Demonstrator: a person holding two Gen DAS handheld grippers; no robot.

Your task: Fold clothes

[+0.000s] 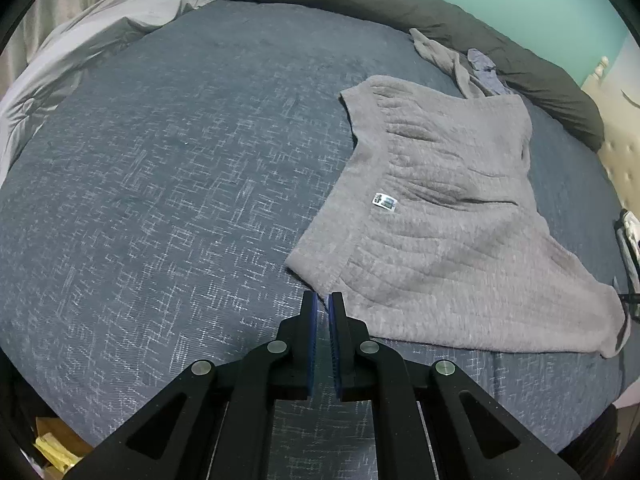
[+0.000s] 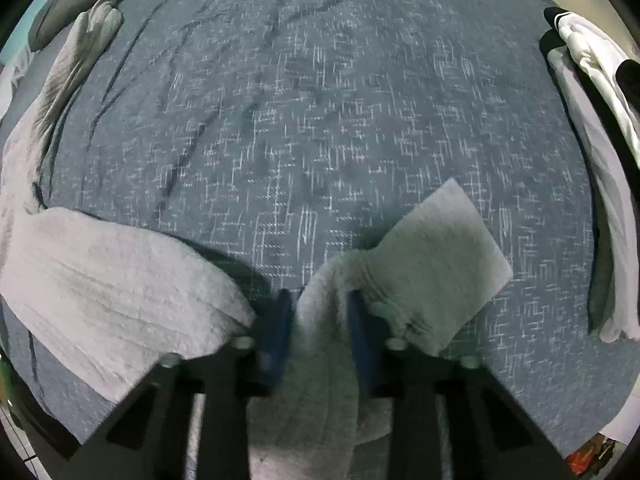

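The left claw (image 1: pixel 323 300) hovers over the dark blue bedspread with a pale crosshatch pattern (image 1: pixel 160 200), its two blue-padded fingers almost together with nothing between them, just short of the near hem of the one grey fleecy garment (image 1: pixel 432 208), which lies spread flat on the bed with a small white label on it. The right claw (image 2: pixel 318 304) points down at the bed, its two fingers pinching a bunched fold of that grey fleece (image 2: pixel 320 320). Farther back lie one long dark grey bolster (image 1: pixel 400 4), one crumpled pale grey sheet (image 1: pixel 100 40), and two small crumpled cloths, one grey and one blue (image 1: pixel 460 64).
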